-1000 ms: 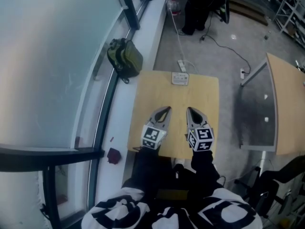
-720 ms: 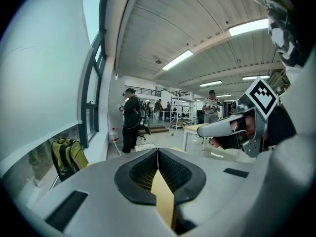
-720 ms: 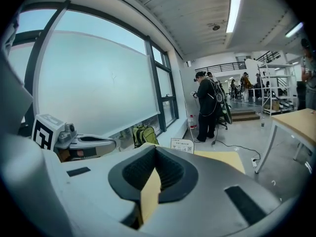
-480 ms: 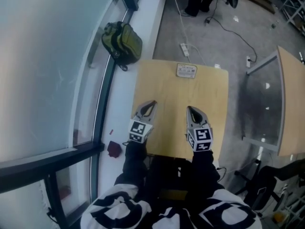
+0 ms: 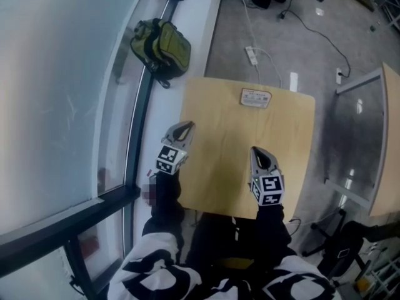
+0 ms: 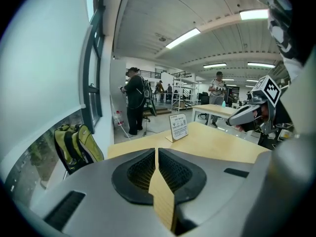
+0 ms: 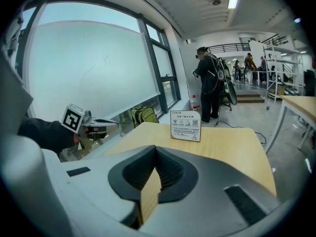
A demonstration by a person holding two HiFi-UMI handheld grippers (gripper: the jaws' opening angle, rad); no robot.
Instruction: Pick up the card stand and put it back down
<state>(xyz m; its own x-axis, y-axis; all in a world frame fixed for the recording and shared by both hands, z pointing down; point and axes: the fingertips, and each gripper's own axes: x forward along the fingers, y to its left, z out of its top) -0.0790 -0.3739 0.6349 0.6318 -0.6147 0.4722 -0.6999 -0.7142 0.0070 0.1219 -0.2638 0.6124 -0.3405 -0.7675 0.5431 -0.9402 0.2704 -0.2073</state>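
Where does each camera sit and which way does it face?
Head view: on the head, steeply down onto the table; left claw, right claw, sleeves show.
Left gripper view: on the left claw, across the table; right claw at right.
Right gripper view: on the right claw, across the table; left claw at left.
Shared: all see the card stand.

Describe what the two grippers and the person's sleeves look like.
The left gripper and right gripper are grey and pointed, with black ribbed pads. Each carries a white cube with black square markers. Sleeves are black, patterned black-and-white higher up.
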